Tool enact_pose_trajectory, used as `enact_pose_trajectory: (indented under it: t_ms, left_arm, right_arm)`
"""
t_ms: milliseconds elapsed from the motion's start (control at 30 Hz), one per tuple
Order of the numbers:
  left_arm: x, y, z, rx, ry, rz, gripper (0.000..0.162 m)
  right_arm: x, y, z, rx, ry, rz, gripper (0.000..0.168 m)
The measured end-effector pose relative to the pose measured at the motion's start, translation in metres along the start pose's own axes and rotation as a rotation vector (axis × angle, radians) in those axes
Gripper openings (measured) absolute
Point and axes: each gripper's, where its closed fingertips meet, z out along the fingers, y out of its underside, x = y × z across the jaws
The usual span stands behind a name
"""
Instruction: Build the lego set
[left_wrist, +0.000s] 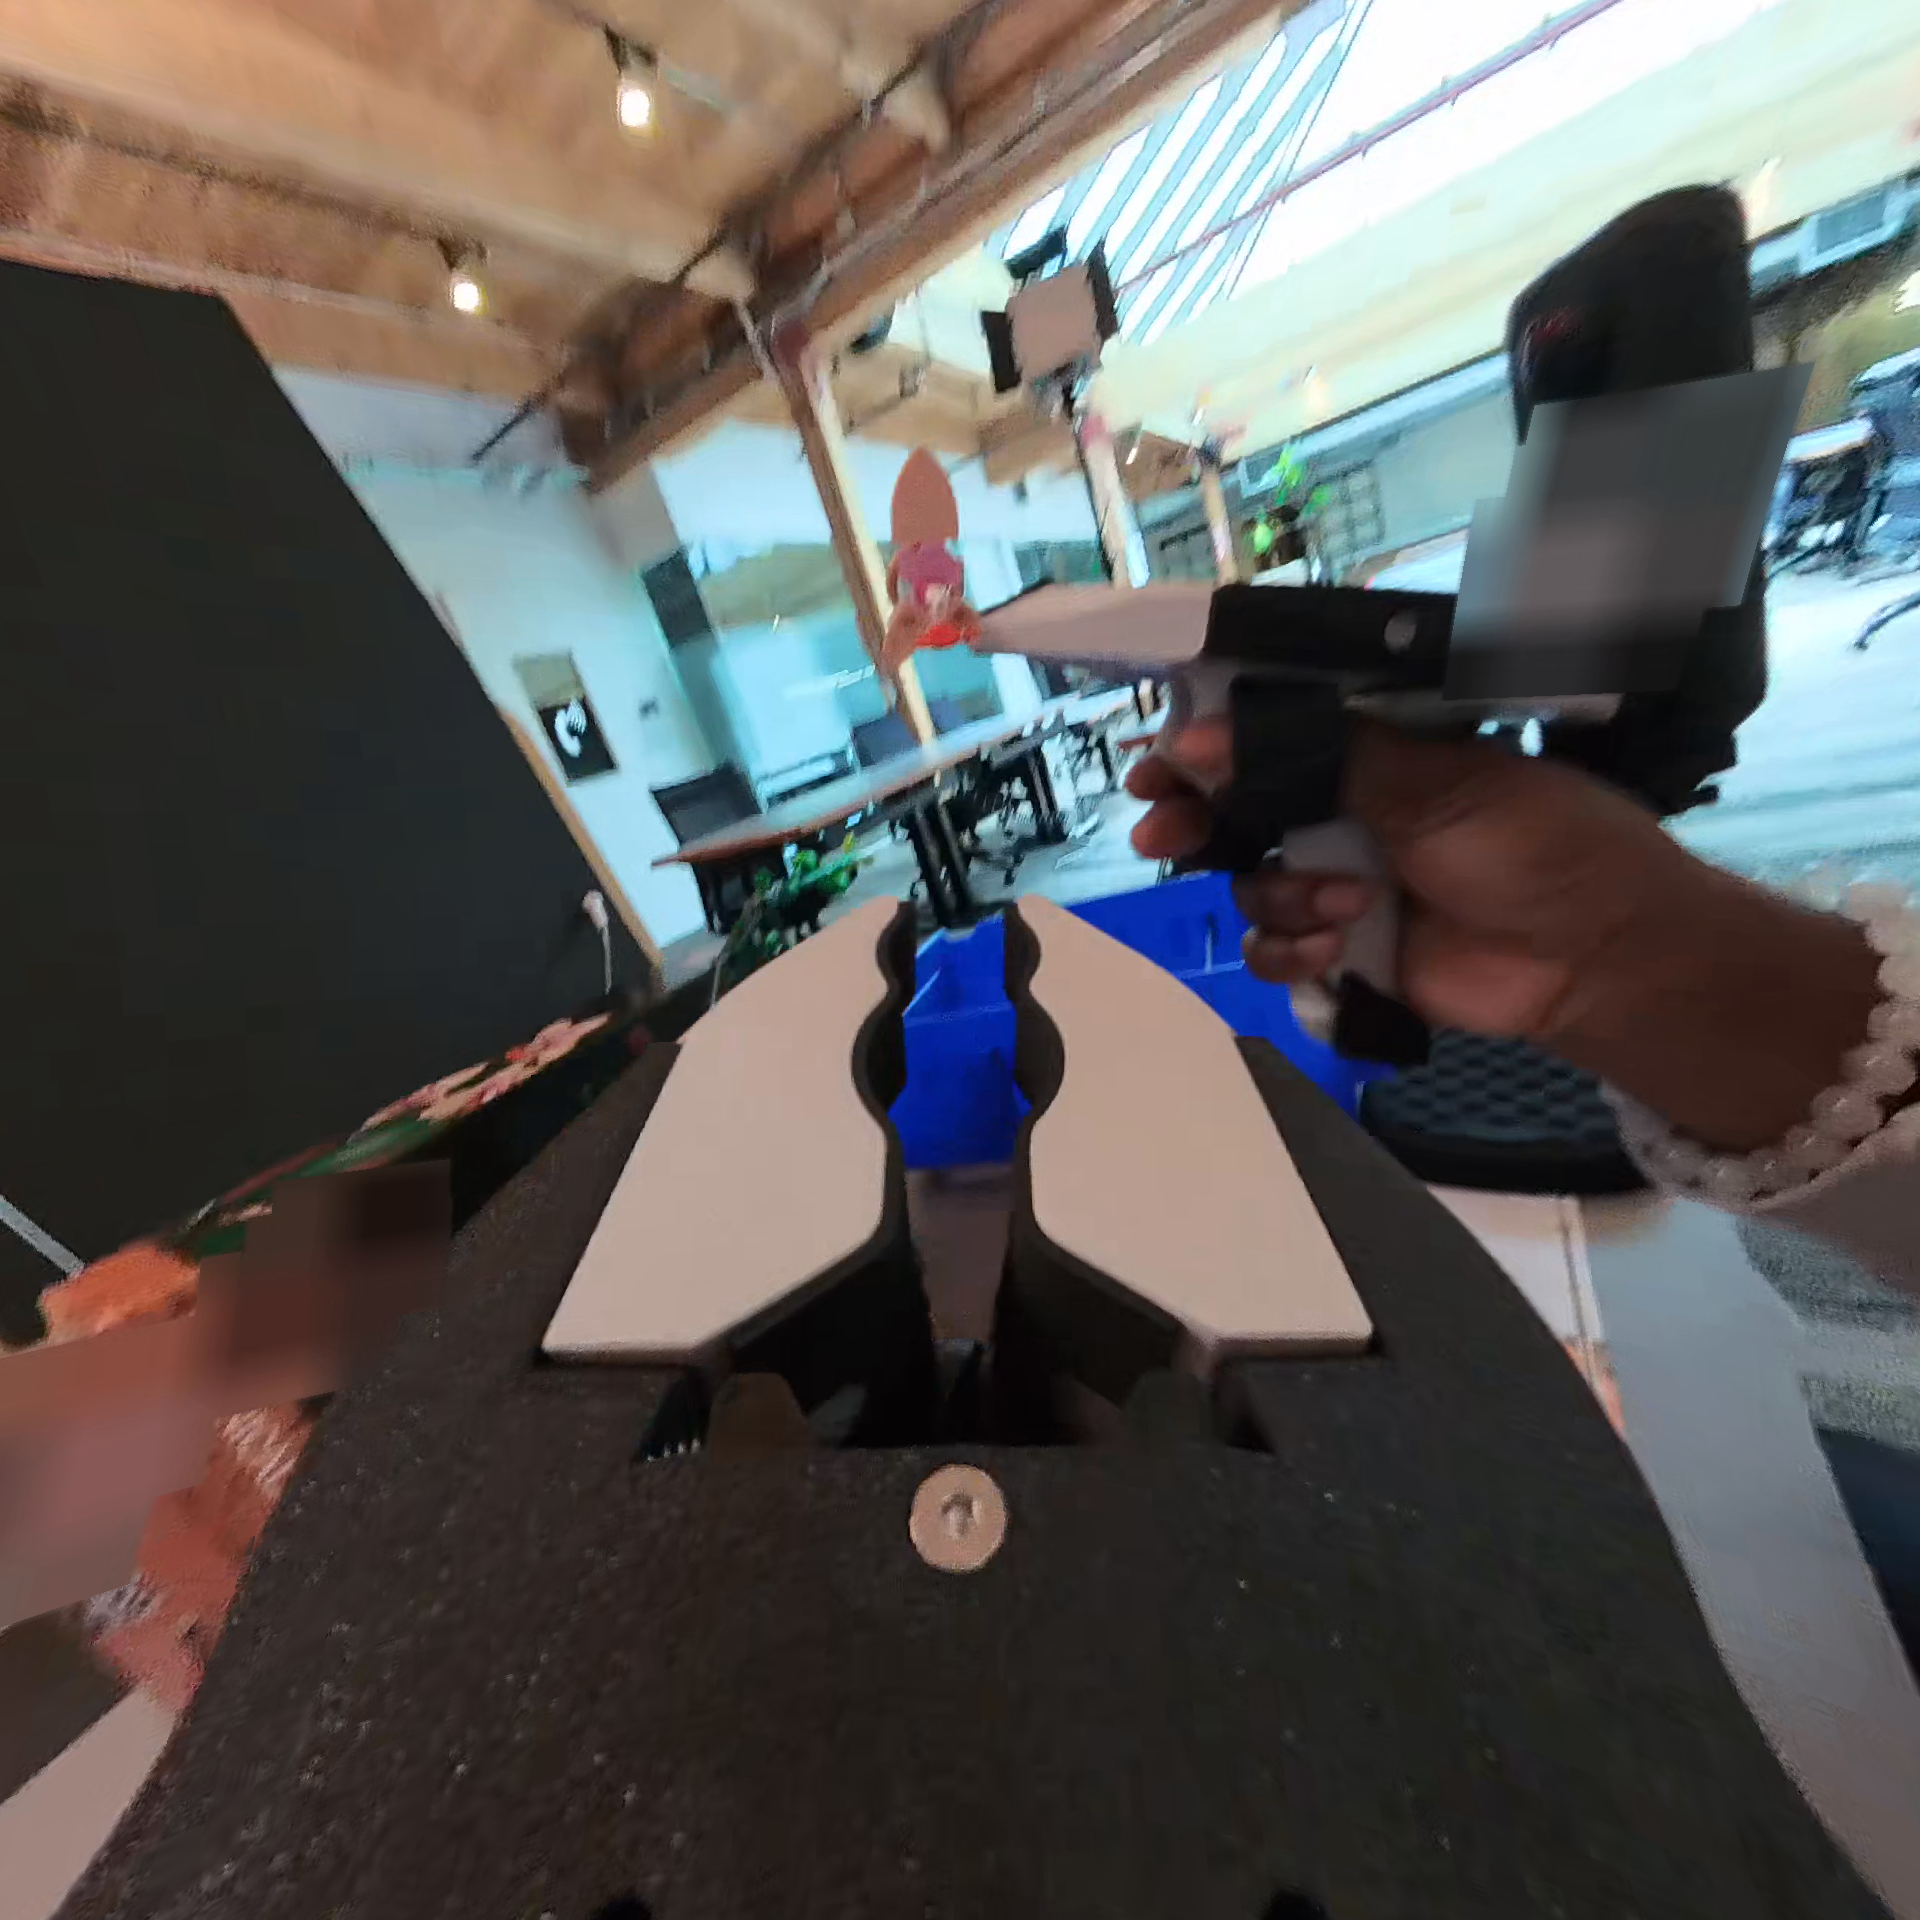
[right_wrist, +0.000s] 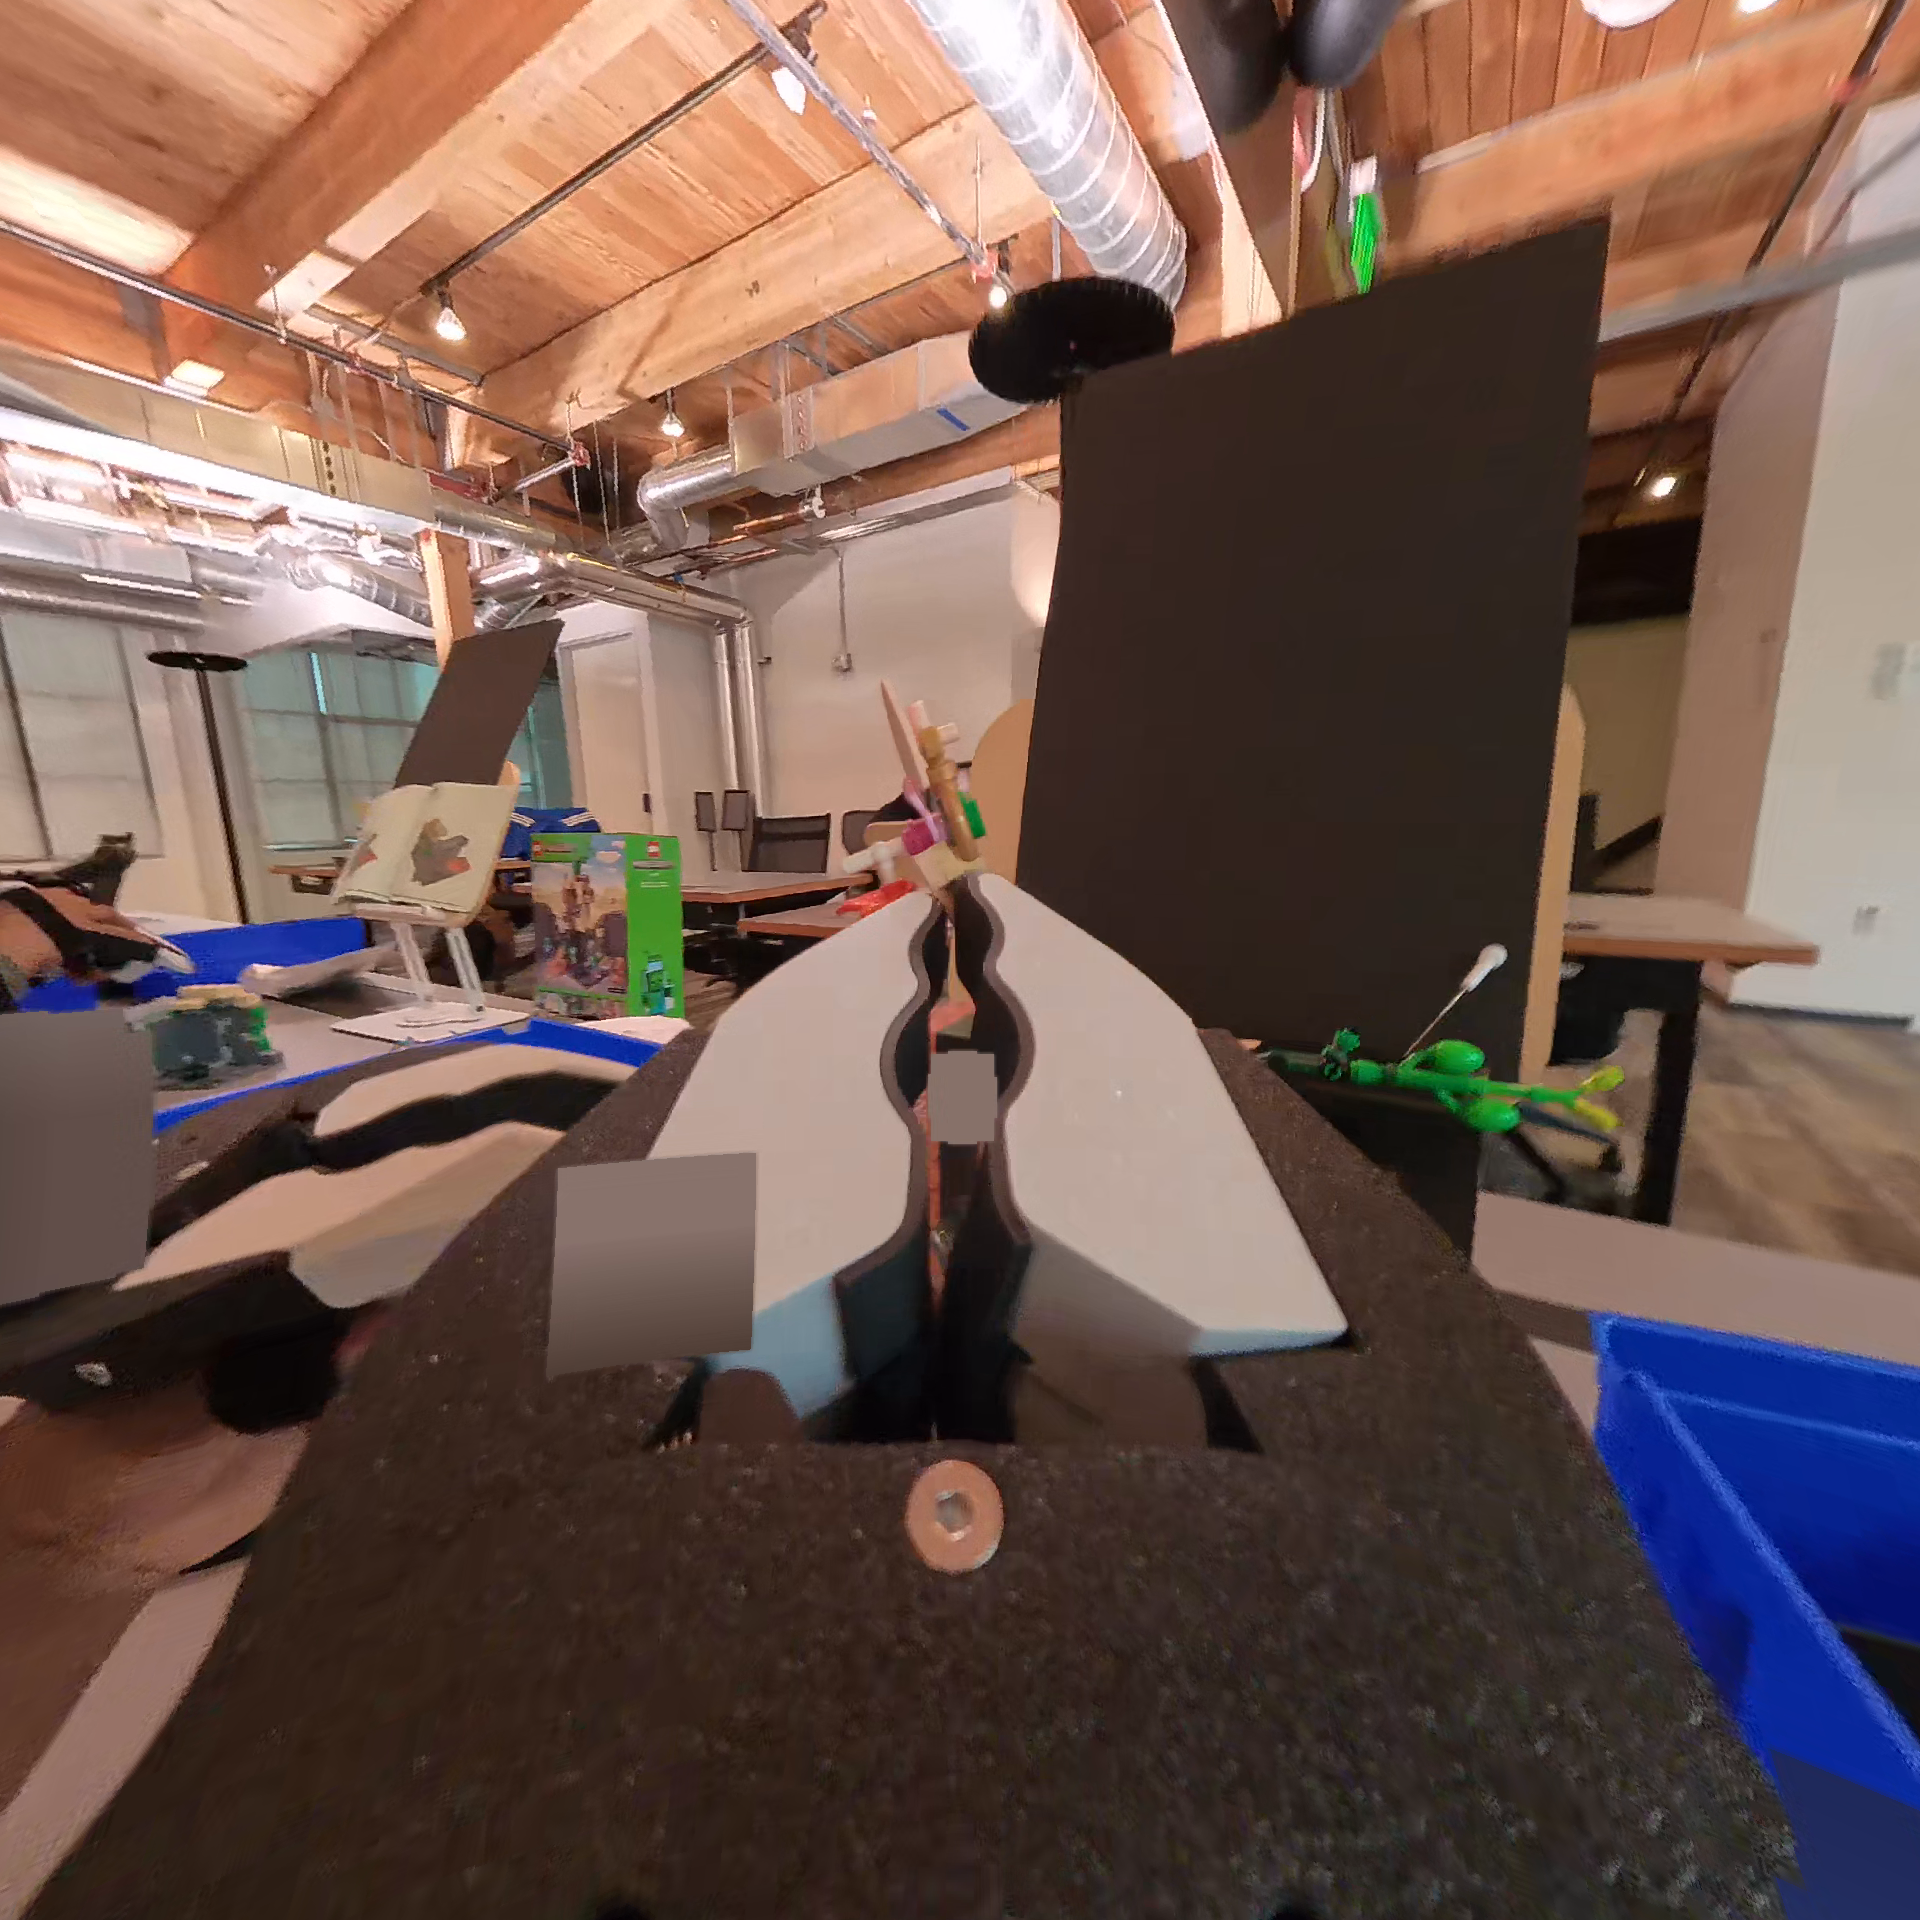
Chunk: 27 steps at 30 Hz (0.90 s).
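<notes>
**Small lego assembly held up at the right fingertips**

We hold the right gripper (right_wrist: 951, 899) raised, its fingers closed on a small lego sub-assembly (right_wrist: 930, 821) pinched at the very tips. The piece sticks up past the tips: a tan spike, a gold rod, pink and white pegs, a touch of green and a red part low on the left side. We judge it is lifted clear of the worktop so that we can look it over or bring the other tool to it.

The left gripper (left_wrist: 961, 920) has its fingers slightly parted with nothing between them; only a blue bin (left_wrist: 956, 1081) shows through the gap. In the left wrist view, the right gripper (left_wrist: 977, 634) appears beyond the left fingertips and to their right, carried by a hand (left_wrist: 1507, 883), with the same assembly (left_wrist: 925, 582) at its tips. The free fingers look ready to take or press a part, though we cannot tell which.

Far beyond the right fingertips and to their left stand a green lego box (right_wrist: 608, 925) and an open instruction booklet (right_wrist: 426, 847) on a stand, probably propped so the pages stay in sight. There is print on the box, which we leave unread. A partly built grey and green model (right_wrist: 213, 1029) sits further left. To the right of the right fingers lies a green plant-like piece (right_wrist: 1455, 1081), and a blue sorting tray (right_wrist: 1766, 1455) is close beside the tool body. A black board (right_wrist: 1309, 665) stands behind the fingertips.
</notes>
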Motion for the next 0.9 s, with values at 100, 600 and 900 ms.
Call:
enact_pose_trajectory:
  t_ms: [100,600,900]
  left_arm:
    - [0.011,-0.016,0.002,0.108,0.037,-0.017,0.016]
    - [0.001,-0.068,-0.024,0.401,-0.049,-0.072,0.021]
    - [-0.011,-0.076,-0.038,0.344,-0.103,-0.058,0.0]
  right_arm:
    - [-0.009,-0.009,-0.007,0.03,0.022,-0.12,0.001]
    - [-0.051,-0.001,-0.004,-0.023,-0.028,-0.382,0.001]
    - [-0.065,0.012,0.012,-0.093,-0.096,-0.387,0.001]
